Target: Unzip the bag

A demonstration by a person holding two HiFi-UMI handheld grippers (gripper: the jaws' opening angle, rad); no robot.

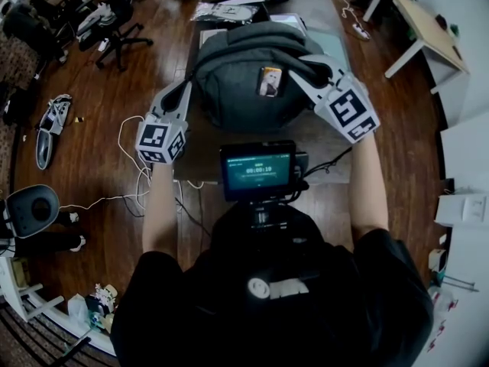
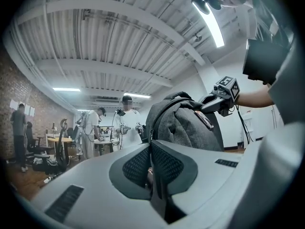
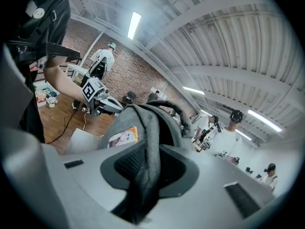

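A grey backpack (image 1: 244, 75) stands upright on the table (image 1: 325, 140), with a small picture card (image 1: 270, 81) on its near face. My left gripper (image 1: 188, 87) is at the bag's left side. In the left gripper view its jaws (image 2: 148, 173) are closed together with a small tab, apparently the zipper pull, pinched between the pads, and the bag (image 2: 186, 125) rises just behind. My right gripper (image 1: 300, 66) is at the bag's upper right. It is shut on a fold of the bag's grey fabric (image 3: 147, 151), which runs down between the pads.
A small screen (image 1: 258, 168) on the person's chest rig hangs over the table's near edge. Cables (image 1: 131, 159) trail on the wooden floor at the left. An office chair (image 1: 114, 29) stands far left, a white table (image 1: 420, 25) far right. People (image 2: 126, 123) stand in the background.
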